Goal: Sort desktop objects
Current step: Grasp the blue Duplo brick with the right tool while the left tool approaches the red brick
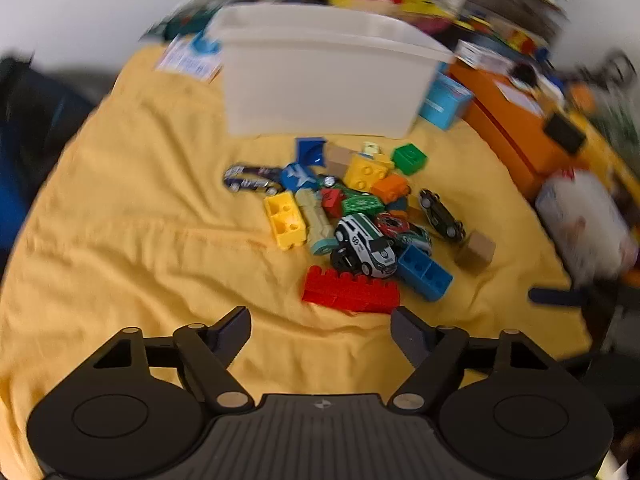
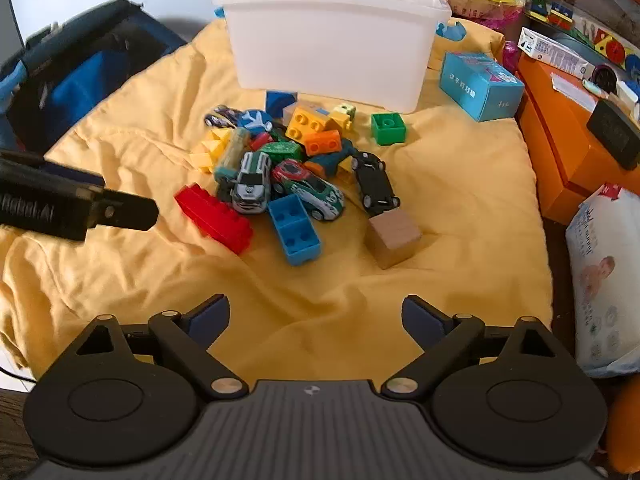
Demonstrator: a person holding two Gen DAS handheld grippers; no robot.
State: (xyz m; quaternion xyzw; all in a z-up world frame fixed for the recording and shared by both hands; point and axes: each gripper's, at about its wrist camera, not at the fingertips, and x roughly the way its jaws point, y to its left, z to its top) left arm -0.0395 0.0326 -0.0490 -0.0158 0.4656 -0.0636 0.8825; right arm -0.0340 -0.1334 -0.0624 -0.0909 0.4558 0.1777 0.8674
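A yellow cloth (image 2: 460,184) lies wide and bare around a white bin (image 2: 332,36) at its far edge. Toys (image 2: 288,168) heap just before it. Both grippers (image 1: 320,320) (image 2: 316,312) hover nearby, fingers spread, empty.

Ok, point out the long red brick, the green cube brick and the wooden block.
long red brick (image 2: 216,218), right wrist view, on its studded top.
green cube brick (image 2: 388,128), right wrist view, on its top stud.
wooden block (image 2: 394,236), right wrist view, on its upper face.
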